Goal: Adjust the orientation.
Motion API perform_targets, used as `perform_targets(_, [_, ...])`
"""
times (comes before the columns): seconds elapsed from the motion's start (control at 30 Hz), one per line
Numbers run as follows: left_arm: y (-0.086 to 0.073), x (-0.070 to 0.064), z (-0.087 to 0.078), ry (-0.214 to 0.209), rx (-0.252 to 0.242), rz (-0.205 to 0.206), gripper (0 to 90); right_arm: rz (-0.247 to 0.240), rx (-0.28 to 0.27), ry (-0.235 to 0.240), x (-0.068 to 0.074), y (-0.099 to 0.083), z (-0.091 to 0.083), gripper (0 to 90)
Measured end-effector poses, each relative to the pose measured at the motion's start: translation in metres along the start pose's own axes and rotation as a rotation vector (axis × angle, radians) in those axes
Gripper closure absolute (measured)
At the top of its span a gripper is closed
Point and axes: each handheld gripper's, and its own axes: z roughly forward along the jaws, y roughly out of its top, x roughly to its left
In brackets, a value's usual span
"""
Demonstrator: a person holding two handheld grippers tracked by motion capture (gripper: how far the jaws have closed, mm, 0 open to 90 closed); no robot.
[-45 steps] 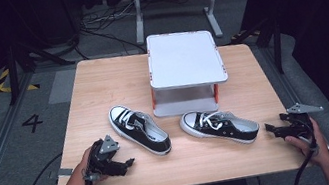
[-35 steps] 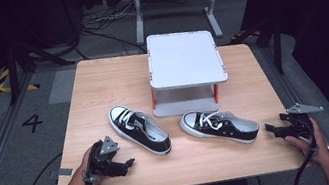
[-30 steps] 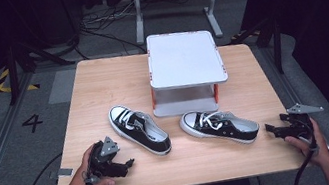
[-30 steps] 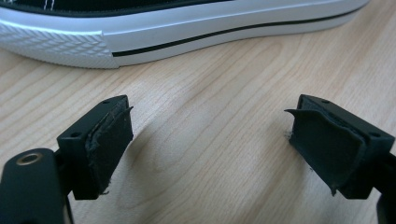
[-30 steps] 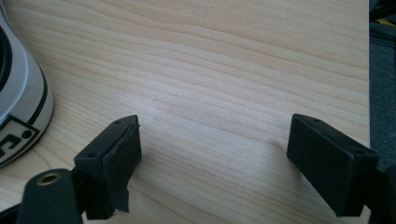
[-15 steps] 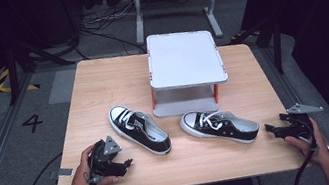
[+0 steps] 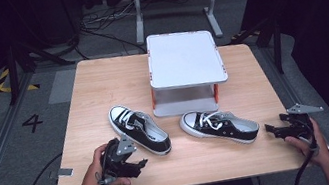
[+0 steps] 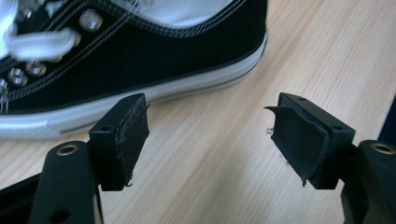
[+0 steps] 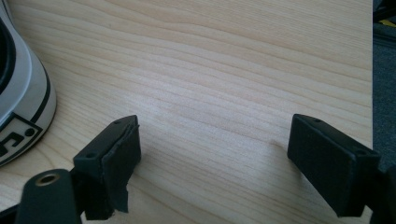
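Two black sneakers on the surface (image 7: 102, 98), left sneaker (image 7: 140, 135) just beside the left hand-held gripper (image 7: 137, 166), right sneaker (image 7: 220, 126) near the right hand-held gripper (image 7: 271, 130), both with jaws apart, holding nothing

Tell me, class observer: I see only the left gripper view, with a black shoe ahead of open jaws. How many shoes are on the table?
Observer: Two black sneakers; the left shoe lies near the left gripper, the right shoe farther right.
Operator: Anything else on the table?
Observer: A white stand with orange posts sits behind the shoes.
Operator: And the right gripper?
Observer: The right gripper is open and holds nothing, over bare wood at the table edge, with the right shoe's heel beside it.
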Motion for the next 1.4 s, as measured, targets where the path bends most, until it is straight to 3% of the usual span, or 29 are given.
perform_targets(0.5, [0.046, -0.021, 0.020, -0.053, -0.016, 0.091, 29.9, -0.001, 0.000, 0.000, 0.000, 0.000, 0.000, 17.7])
perform_targets(0.73, [0.061, -0.019, 0.038, -0.071, 0.005, 0.081, 34.1, -0.001, 0.000, 0.000, 0.000, 0.000, 0.000, 17.7])
perform_targets(0.93, [0.068, -0.017, 0.053, -0.084, 0.055, 0.075, 40.1, -0.001, 0.000, 0.000, 0.000, 0.000, 0.000, 17.7])
perform_targets(1.27, [0.065, -0.010, 0.051, -0.079, 0.101, 0.129, 66.7, -0.002, 0.000, 0.004, 0.000, 0.000, 0.000, 17.7])
perform_targets(1.4, [0.065, -0.007, 0.045, -0.122, 0.141, 0.158, 71.5, -0.004, -0.001, 0.005, 0.000, 0.000, 0.000, 17.7])
